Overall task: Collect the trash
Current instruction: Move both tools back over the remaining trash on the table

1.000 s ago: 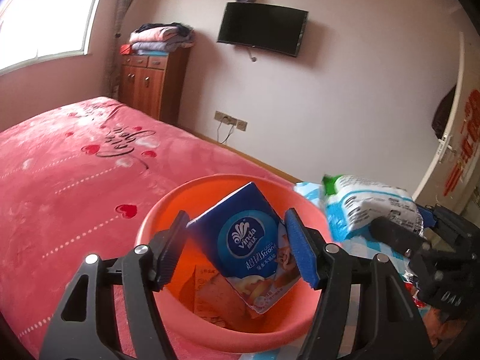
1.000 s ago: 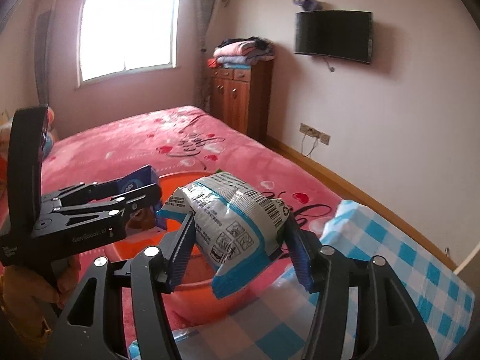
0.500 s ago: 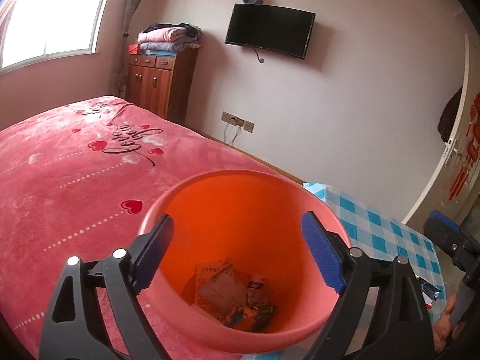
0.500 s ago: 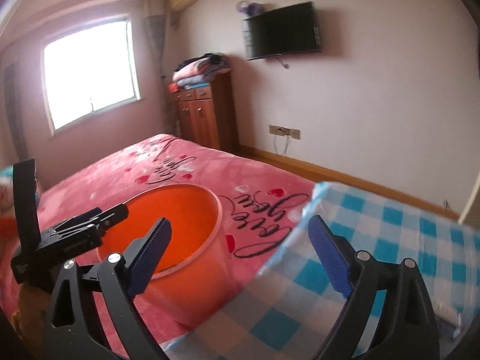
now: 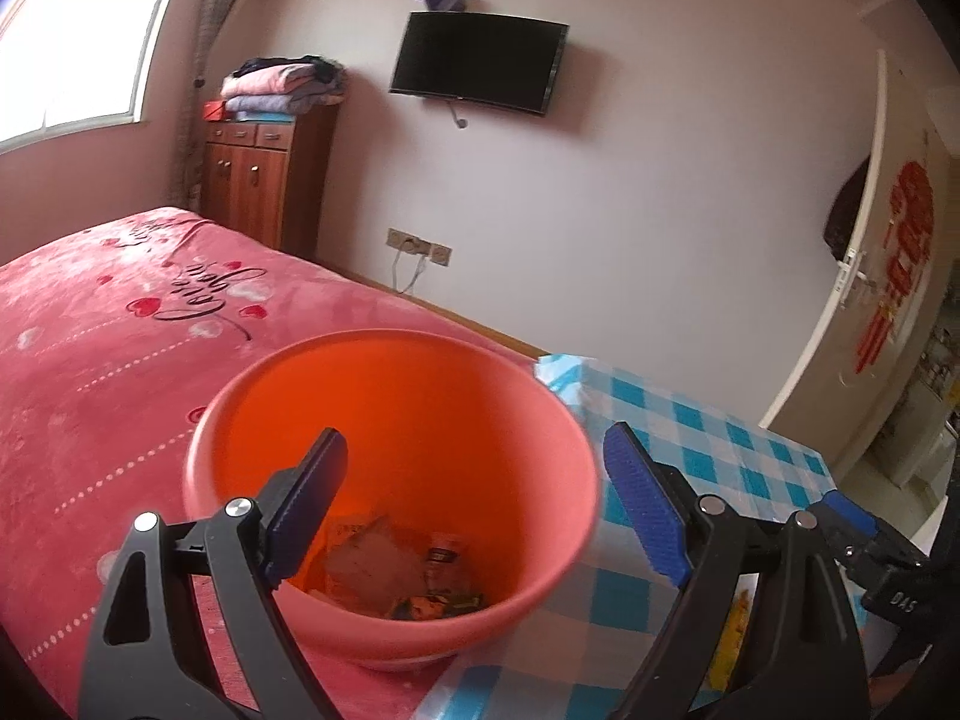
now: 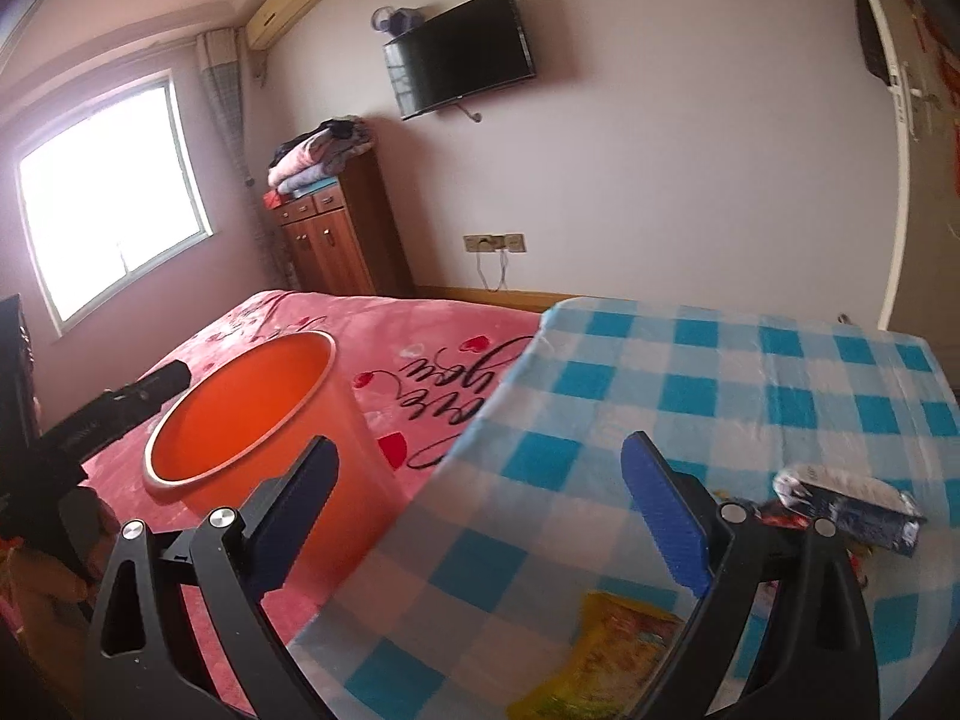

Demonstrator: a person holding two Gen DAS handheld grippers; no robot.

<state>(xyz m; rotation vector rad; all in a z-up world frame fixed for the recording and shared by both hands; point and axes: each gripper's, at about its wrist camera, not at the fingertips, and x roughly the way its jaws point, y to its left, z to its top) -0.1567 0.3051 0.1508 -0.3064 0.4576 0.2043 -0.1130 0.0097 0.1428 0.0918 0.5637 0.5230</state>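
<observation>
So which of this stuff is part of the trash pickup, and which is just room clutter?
Part of the job:
- orange bucket, wrappers already inside
- yellow packet on the checked table
- dark blue wrapper on the table
- left tool and right tool, both open

Just there:
- pink bed
- TV
- wooden cabinet with folded clothes

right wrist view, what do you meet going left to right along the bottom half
left gripper → orange bucket → pink bedspread → checked tablecloth → yellow wrapper → blue and white packet
</observation>
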